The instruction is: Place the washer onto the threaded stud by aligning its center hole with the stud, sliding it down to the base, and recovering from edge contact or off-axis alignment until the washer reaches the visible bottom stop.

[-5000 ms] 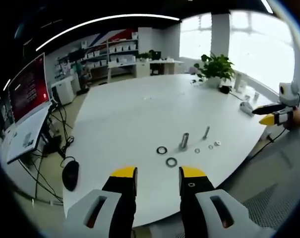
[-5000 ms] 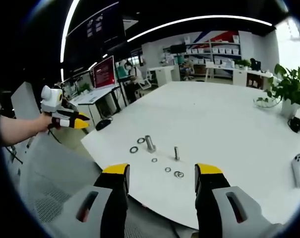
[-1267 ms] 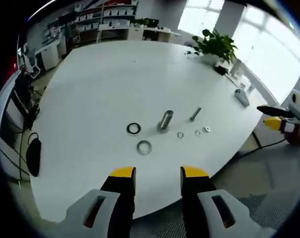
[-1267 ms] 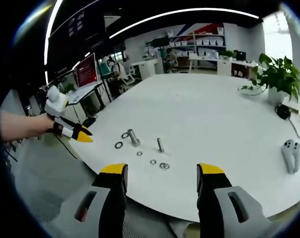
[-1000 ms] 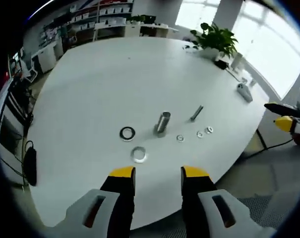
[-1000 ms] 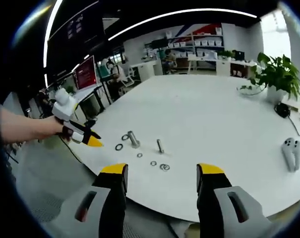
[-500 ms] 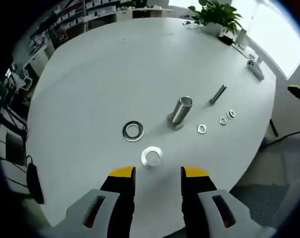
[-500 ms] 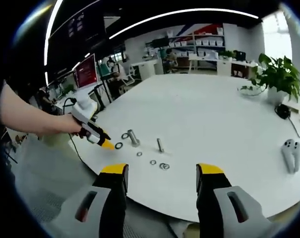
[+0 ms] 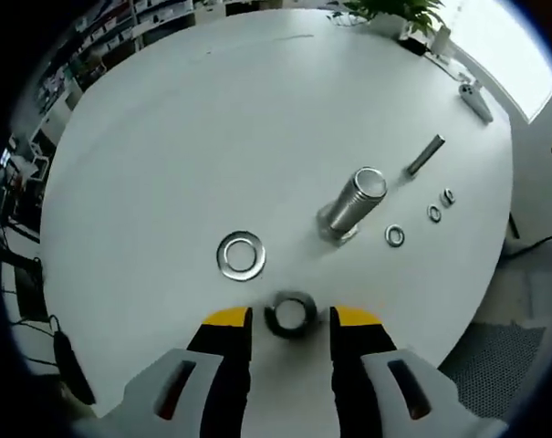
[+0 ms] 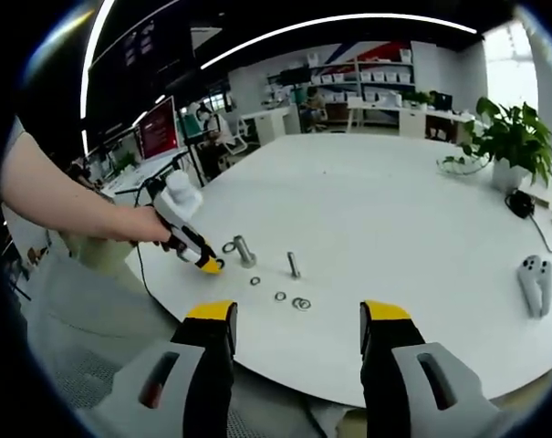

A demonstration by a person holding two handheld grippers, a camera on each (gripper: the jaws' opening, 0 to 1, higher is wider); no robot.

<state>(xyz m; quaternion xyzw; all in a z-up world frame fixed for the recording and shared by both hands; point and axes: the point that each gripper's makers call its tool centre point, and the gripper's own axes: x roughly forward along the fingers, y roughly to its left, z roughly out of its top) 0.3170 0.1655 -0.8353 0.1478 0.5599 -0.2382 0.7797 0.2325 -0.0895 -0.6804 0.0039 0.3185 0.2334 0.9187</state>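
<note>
A thick threaded stud (image 9: 353, 203) stands upright on the round white table (image 9: 212, 137). One large steel washer (image 9: 276, 318) lies flat on the table just between the yellow tips of my left gripper (image 9: 292, 317), which is open around it. A second large washer (image 9: 241, 255) lies a little further out to the left. In the right gripper view, a hand holds the left gripper (image 10: 208, 265) low over the table beside the stud (image 10: 243, 251). My right gripper (image 10: 298, 315) is open and holds nothing, back from the table's edge.
A thin bolt (image 9: 426, 154) and three small washers (image 9: 395, 235) lie right of the stud. A white controller (image 10: 536, 283) rests at the table's right side, a potted plant (image 10: 513, 137) at the far edge. Desks, shelves and a monitor stand behind.
My left gripper has come down and forward over the table, so the near washer now sits between its open tips. The right gripper has stayed put.
</note>
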